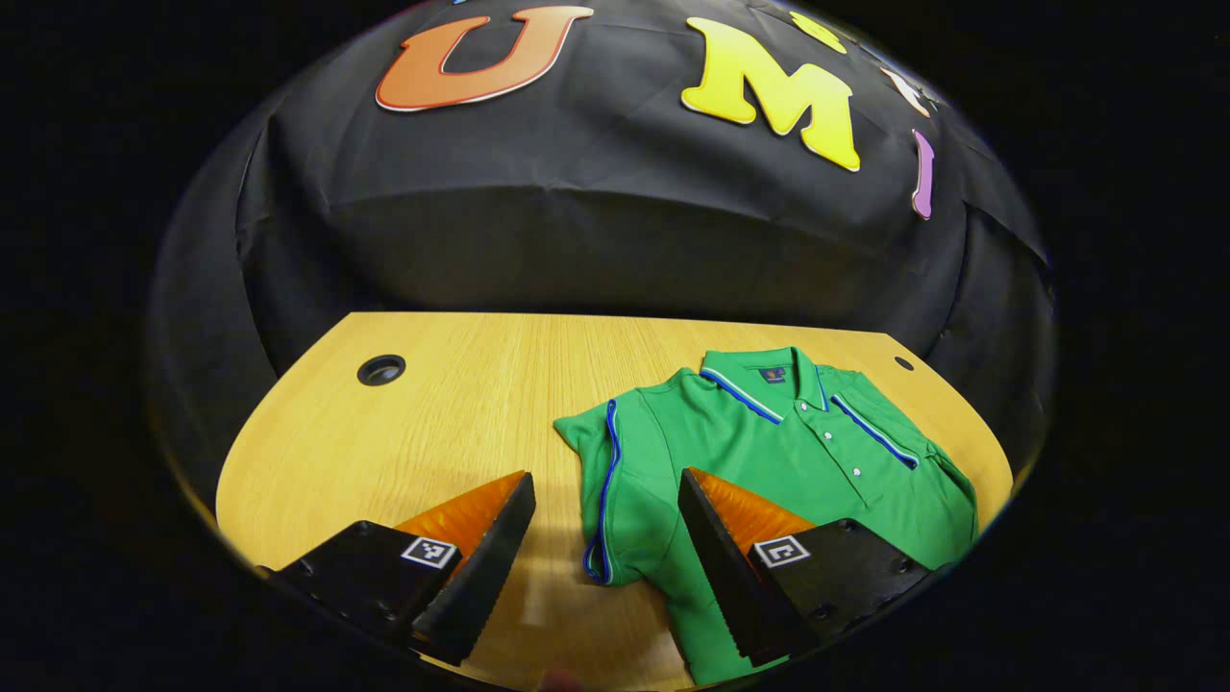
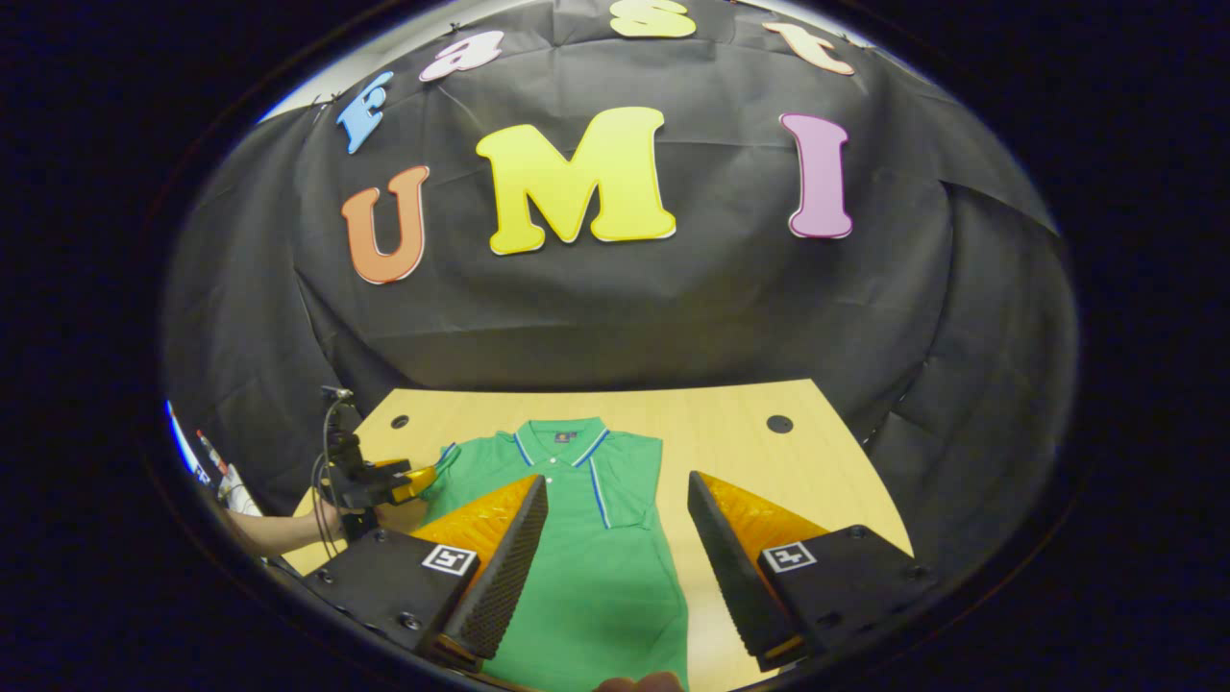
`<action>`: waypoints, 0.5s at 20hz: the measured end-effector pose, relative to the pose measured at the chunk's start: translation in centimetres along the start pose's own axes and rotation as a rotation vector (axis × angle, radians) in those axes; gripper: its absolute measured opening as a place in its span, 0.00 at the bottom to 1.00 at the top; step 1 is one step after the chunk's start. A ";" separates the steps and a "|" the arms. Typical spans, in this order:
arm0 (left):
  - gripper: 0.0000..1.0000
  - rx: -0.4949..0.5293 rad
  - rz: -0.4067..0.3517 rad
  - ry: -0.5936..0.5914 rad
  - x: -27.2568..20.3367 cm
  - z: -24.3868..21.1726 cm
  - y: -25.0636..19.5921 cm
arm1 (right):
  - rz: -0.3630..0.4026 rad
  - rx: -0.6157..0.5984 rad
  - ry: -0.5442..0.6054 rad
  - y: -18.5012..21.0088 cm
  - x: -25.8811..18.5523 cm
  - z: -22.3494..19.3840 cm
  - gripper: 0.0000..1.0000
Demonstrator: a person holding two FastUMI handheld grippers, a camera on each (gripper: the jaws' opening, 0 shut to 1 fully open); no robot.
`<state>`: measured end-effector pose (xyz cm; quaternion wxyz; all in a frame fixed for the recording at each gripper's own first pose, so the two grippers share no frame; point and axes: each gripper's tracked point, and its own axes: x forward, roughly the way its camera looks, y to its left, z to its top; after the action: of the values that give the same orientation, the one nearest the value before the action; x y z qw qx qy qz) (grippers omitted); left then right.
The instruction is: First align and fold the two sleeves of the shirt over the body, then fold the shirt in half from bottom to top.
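Left gripper view: my left claw stands wide, nothing between its fingers, and hangs above the near edge of the green polo shirt, which lies face up on the wooden desk, collar toward the booth wall. The blue-piped sleeve on this side is spread outward from the body, not yet folded; I judge the claw is placed here so as to drop on that sleeve's hem, the first fold the task asks for.

Right gripper view: my right claw is likewise wide and holds nothing, poised over the shirt's body and its edge nearest this hand. The sleeve on this side appears already laid over the chest beside the striped placket, though the fold line is hard to make out. My left claw shows at the far sleeve, held by a hand; whether it touches the cloth I cannot tell.

Hidden: the shirt's bottom hem is cut off below both views, and each claw's fingers cover part of the fabric. A cable hole marks the desk's far corner.
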<state>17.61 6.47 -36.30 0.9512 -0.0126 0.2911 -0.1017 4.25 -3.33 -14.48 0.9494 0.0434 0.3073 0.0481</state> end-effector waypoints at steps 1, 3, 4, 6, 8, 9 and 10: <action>0.92 -0.007 0.005 0.014 0.3 -0.5 0.3 | 0.006 0.008 0.007 0.2 0.1 -0.3 0.92; 0.81 -0.025 0.000 0.036 0.9 -1.2 0.1 | 0.012 0.020 0.017 0.4 0.3 -0.5 0.89; 0.77 -0.027 -0.011 0.050 1.1 -1.5 -0.1 | 0.010 0.022 0.018 0.4 0.2 -0.5 0.89; 0.77 -0.015 -0.015 0.075 1.4 -2.1 -0.2 | 0.006 0.022 0.017 0.2 0.3 -0.4 0.89; 0.62 -0.005 -0.016 0.076 1.5 -2.0 -0.1 | 0.006 0.038 0.018 0.1 0.3 -0.5 0.89; 0.48 0.009 -0.001 0.092 1.5 -2.3 0.2 | 0.007 0.050 0.018 0.1 0.3 -0.5 0.89; 0.48 0.029 0.024 0.094 1.7 -2.2 0.7 | 0.007 0.053 0.019 0.0 0.4 -0.5 0.89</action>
<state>17.89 6.90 -39.12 0.9378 0.0096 0.3339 -0.0948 4.28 -3.23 -15.15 0.9448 0.0690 0.3172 0.0436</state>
